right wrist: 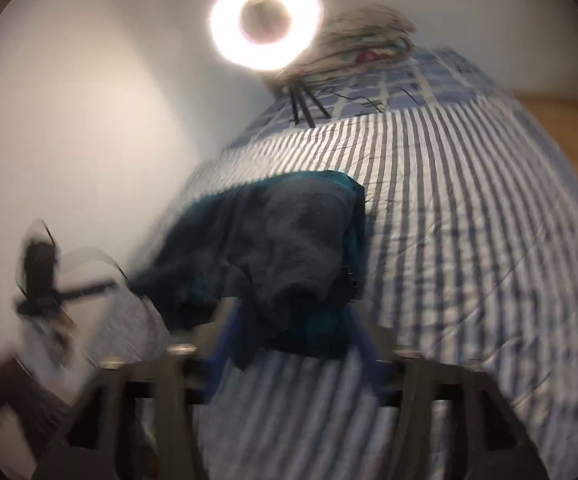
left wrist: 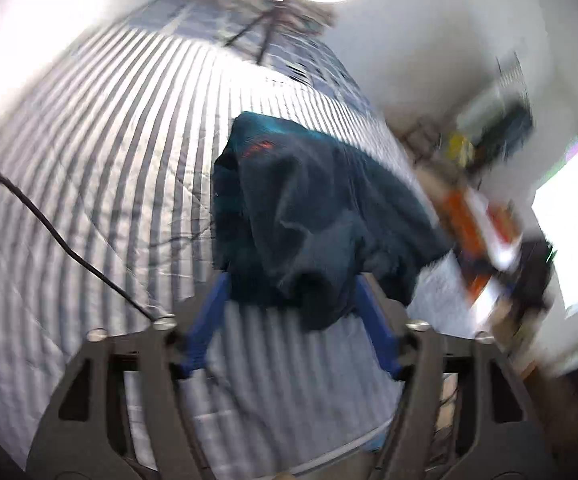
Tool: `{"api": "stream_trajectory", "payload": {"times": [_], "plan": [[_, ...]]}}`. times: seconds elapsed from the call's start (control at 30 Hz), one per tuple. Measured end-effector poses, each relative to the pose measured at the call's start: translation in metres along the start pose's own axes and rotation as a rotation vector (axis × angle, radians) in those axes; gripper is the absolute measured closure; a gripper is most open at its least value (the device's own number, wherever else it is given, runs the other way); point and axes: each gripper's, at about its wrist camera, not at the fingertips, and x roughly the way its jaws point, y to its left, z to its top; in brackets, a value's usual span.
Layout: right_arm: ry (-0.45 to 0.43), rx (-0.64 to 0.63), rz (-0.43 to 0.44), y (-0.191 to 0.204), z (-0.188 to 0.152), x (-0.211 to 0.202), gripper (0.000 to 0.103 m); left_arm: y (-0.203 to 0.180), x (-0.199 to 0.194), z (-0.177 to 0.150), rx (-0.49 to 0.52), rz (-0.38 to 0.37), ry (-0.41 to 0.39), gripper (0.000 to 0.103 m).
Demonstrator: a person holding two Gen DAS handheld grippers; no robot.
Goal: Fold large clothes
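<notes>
A dark blue-teal garment (left wrist: 309,200) lies bunched on the striped bed cover (left wrist: 109,160), an orange mark near its far end. In the left wrist view my left gripper (left wrist: 291,280) has its blue fingers (left wrist: 213,320) spread wide, and the garment's near edge drapes over and hides the tips. The right wrist view shows the same garment (right wrist: 289,232) on the striped cover (right wrist: 469,220). My right gripper (right wrist: 291,312) also stands wide apart, its blue fingers (right wrist: 363,336) reaching under the cloth's near hem. Neither pair of pads is seen pinching the cloth. Both views are motion-blurred.
A ring light (right wrist: 267,20) on a black tripod stands at the bed's far end beside a heap of bedding (right wrist: 369,36). A black cable (left wrist: 49,224) crosses the cover. Cluttered shelves (left wrist: 489,216) and a bright window (left wrist: 577,220) lie beyond the bed. Wooden floor (right wrist: 561,128) shows on the right.
</notes>
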Motion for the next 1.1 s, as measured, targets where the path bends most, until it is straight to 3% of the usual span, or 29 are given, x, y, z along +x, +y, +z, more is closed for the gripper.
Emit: {"api": "stream_trajectory", "payload": {"times": [0.03, 0.13, 0.27, 0.3, 0.33, 0.37, 0.4, 0.43, 0.6, 0.67, 0.77, 0.87, 0.93, 1.03, 1.1], "plan": [[0.01, 0.037, 0.027, -0.001, 0.0, 0.006, 0.027, 0.012, 0.007, 0.004, -0.1, -0.057, 0.015, 0.032], [0.051, 0.114, 0.054, -0.002, -0.004, 0.035, 0.027, 0.035, 0.03, 0.008, -0.286, -0.118, 0.048, 0.032], [0.087, 0.122, 0.044, 0.006, -0.006, 0.067, 0.031, 0.046, 0.055, 0.01, -0.373, -0.151, 0.058, 0.038], [0.104, 0.121, 0.043, 0.009, -0.006, 0.076, 0.039, 0.044, 0.061, 0.01, -0.365, -0.148, 0.066, 0.057], [0.116, 0.12, 0.04, 0.01, -0.006, 0.082, 0.056, 0.039, 0.069, 0.011, -0.337, -0.12, 0.087, 0.082], [0.138, 0.119, 0.028, 0.012, -0.006, 0.09, 0.068, 0.035, 0.073, 0.012, -0.303, -0.081, 0.095, 0.089], [0.159, 0.116, 0.008, 0.014, -0.007, 0.095, 0.093, 0.03, 0.073, 0.012, -0.269, -0.039, 0.088, 0.09], [0.164, 0.113, 0.004, 0.015, -0.006, 0.097, 0.099, 0.025, 0.07, 0.012, -0.237, -0.016, 0.076, 0.092], [0.133, 0.1, 0.094, 0.028, -0.011, 0.054, 0.102, 0.01, 0.034, 0.005, -0.117, 0.009, 0.051, 0.093], [0.133, 0.089, 0.102, 0.028, -0.018, 0.041, 0.102, 0.01, 0.028, -0.003, -0.075, 0.052, 0.065, 0.094], [0.185, 0.1, 0.068, 0.018, -0.043, 0.048, 0.102, 0.021, 0.035, -0.018, -0.063, 0.099, 0.097, 0.094], [0.253, 0.112, -0.023, 0.003, -0.064, 0.08, 0.102, 0.037, 0.058, -0.03, -0.067, 0.166, 0.134, 0.093], [0.258, 0.073, -0.072, 0.004, -0.062, 0.088, 0.102, 0.038, 0.064, -0.033, -0.063, 0.175, 0.123, 0.093], [0.265, 0.047, -0.059, 0.011, -0.05, 0.086, 0.101, 0.026, 0.055, -0.028, -0.019, 0.181, 0.105, 0.09], [0.269, -0.004, -0.079, 0.023, -0.04, 0.072, 0.093, 0.015, 0.048, -0.021, 0.01, 0.175, 0.107, 0.082]]}}
